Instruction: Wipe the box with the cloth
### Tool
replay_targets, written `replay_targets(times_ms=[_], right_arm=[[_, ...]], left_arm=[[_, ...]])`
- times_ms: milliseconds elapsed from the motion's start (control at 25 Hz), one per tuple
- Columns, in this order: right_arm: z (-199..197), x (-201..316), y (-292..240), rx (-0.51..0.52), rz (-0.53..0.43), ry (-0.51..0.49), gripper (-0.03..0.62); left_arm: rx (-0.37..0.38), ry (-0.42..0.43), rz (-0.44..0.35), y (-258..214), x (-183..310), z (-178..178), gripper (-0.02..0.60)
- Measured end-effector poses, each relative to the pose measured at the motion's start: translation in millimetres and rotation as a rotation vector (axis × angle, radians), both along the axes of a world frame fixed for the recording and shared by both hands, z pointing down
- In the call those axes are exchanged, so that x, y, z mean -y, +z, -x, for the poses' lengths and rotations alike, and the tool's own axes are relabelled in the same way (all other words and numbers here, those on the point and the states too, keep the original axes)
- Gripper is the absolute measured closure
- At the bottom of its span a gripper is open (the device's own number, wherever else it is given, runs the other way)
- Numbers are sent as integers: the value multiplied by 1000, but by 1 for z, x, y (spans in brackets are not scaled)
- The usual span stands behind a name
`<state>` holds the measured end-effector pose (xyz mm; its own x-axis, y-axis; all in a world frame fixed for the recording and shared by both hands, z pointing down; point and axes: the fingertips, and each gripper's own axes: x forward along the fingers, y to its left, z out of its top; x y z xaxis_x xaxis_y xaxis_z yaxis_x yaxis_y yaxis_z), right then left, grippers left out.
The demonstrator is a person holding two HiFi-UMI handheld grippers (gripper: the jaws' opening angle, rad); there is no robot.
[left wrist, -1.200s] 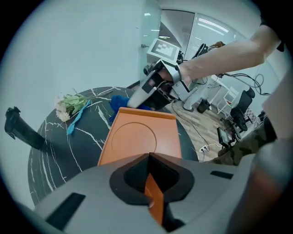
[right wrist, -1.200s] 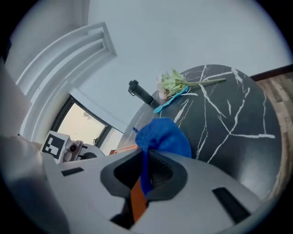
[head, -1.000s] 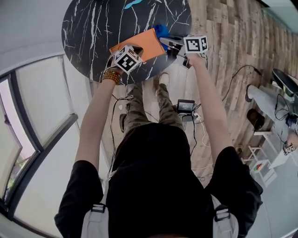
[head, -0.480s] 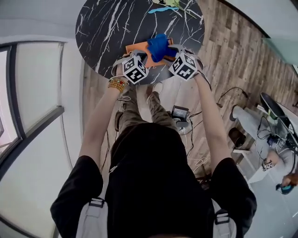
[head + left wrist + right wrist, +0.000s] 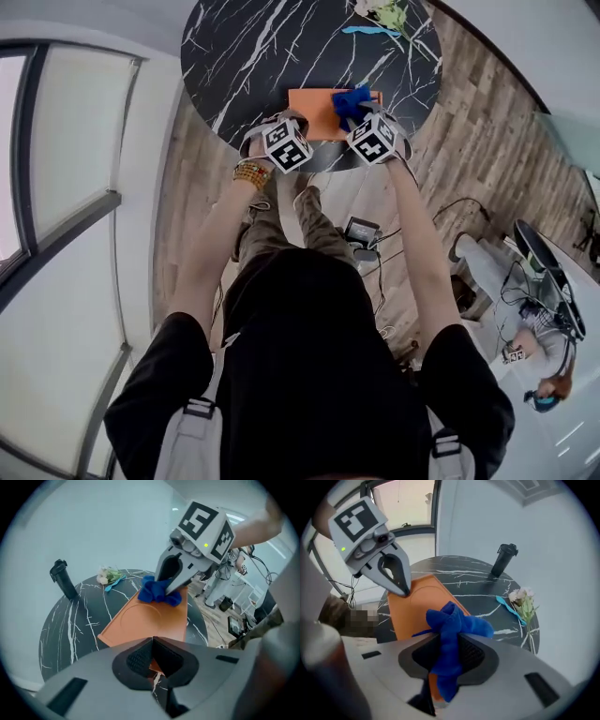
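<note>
A flat orange box [image 5: 314, 112] lies near the front edge of the round black marble table [image 5: 244, 56]. My left gripper [image 5: 296, 122] is shut, with its tips down at the box's near edge [image 5: 405, 591]. I cannot tell whether it pinches that edge. My right gripper [image 5: 358, 112] has just been closing and is now shut on the blue cloth [image 5: 454, 620], which bulges out between its pads. The cloth [image 5: 350, 101] hangs over the box's right end [image 5: 150, 620]. In the left gripper view the right gripper [image 5: 166, 590] holds the cloth [image 5: 159, 593] on the box top.
A black bottle [image 5: 504, 562] stands at the table's far side. A small bunch of flowers [image 5: 524, 597] and a light blue strip [image 5: 508, 605] lie near it. A floor device with cables [image 5: 361, 230] sits below the table edge. Windows run along the left.
The cloth lay loose and bunched on the box half a second ago; now the right gripper's jaws are shut round it. Both grippers have drawn closer together at the box's near edge.
</note>
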<state>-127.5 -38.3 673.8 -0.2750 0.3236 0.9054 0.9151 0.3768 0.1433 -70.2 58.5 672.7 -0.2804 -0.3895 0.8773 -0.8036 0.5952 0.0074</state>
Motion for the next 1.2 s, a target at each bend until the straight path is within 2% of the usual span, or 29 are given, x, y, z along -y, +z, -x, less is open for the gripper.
replay_targets(times_ms=[40,120,200,280,360,440,520,600,760,840,960,1120,1160,1200], right_arm=[[-6,11,0,-6,-14,24,497],[-8,34,-1,1,-12,126,503],[-7,32,-1,5,-27,179,503],[-9,-2,3,3,-51,151,503],[-19,-52,2,-28,-23,101,505],[-37,-93,-1,-87,22,36,505],[-47,-97,1,-103,23,20,505],[-41,-67,6,-100,21,120,505],[-28,18,7,-114,18,493,507],[-31,28,5,-79,-19,560,507],[-35,-19,9,-36,-34,495,508],[-61,-106,9,-40,29,272,508],[-62,-105,9,-48,55,258,508],[-57,-93,9,-62,95,295,508]], left_arm=[[22,7,4,-1,-5,0,575],[97,59,62,-5,-17,7,578],[113,91,88,-8,-23,17,578],[85,99,80,-6,-21,22,578],[69,124,71,-4,-15,20,577],[88,148,43,-4,-13,17,580],[108,174,24,-2,-13,12,580],[83,201,17,0,-14,13,580],[12,291,-15,-2,-15,16,578],[-6,331,-32,-1,-13,14,578],[-39,339,-54,-1,-11,19,578],[-85,385,-61,0,-20,14,580],[-93,392,-55,1,-20,13,579],[-100,393,-46,0,-20,14,578]])
